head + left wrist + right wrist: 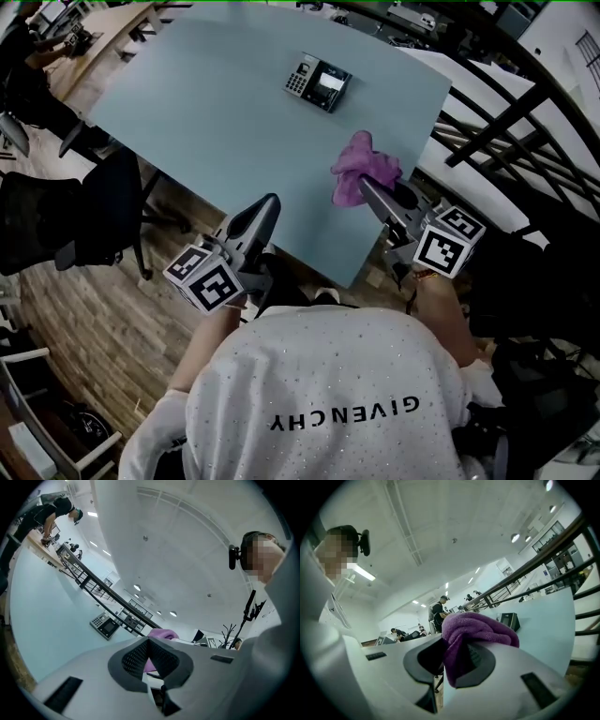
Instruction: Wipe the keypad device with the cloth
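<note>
Purple cloth (364,167) pinched in right claw (368,189), keypad device (319,82) well beyond; left claw (266,204) closed.

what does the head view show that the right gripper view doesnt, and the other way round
Only the head view: the left tool, and the keys and screen on top of the keypad device. Only the right gripper view: the right tool seen close, its jaws shut on the purple cloth, plus people in the background and ceiling lights. Both: the cloth, the keypad device and the pale blue table.
</note>
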`<state>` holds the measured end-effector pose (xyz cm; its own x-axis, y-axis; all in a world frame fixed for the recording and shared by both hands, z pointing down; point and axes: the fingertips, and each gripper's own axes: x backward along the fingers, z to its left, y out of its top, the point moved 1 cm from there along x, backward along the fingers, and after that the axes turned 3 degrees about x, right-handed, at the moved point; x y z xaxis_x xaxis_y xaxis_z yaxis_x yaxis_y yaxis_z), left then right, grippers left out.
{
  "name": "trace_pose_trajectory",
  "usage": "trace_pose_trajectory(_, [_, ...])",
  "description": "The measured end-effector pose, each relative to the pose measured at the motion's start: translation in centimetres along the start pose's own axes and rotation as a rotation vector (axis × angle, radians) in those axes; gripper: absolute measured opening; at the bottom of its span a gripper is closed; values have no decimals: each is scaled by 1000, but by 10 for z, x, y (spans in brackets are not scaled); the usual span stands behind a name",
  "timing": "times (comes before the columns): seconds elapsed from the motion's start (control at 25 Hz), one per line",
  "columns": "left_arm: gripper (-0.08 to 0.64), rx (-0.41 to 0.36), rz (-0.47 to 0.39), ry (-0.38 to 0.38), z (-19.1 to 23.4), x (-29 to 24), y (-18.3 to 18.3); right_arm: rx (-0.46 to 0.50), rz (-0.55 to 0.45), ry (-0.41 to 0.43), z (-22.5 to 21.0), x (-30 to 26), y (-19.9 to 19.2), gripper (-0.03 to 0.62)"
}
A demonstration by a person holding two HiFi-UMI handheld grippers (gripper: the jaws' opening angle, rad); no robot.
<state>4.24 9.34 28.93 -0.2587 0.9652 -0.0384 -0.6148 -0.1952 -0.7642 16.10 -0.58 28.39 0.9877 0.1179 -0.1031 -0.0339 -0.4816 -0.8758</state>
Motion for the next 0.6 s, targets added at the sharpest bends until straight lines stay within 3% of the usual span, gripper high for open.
trace_pose_trajectory(0.16, [0, -44, 62, 17, 34, -19, -1, -24, -67, -39, -13, -7, 9, 51])
trace_pose_trajectory(0.24, [0, -25, 97, -3, 53, -32, 2, -72, -87, -86, -26, -19, 5, 52])
trace_pose_trajectory(0.32, [0, -5, 158, -44, 74, -47, 6, -112, -105, -147, -43, -37, -2, 52])
trace_pose_trajectory(0.6, [0, -52, 385, -229, 138, -98, 49, -242, -225, -366, -86, -101, -5, 52])
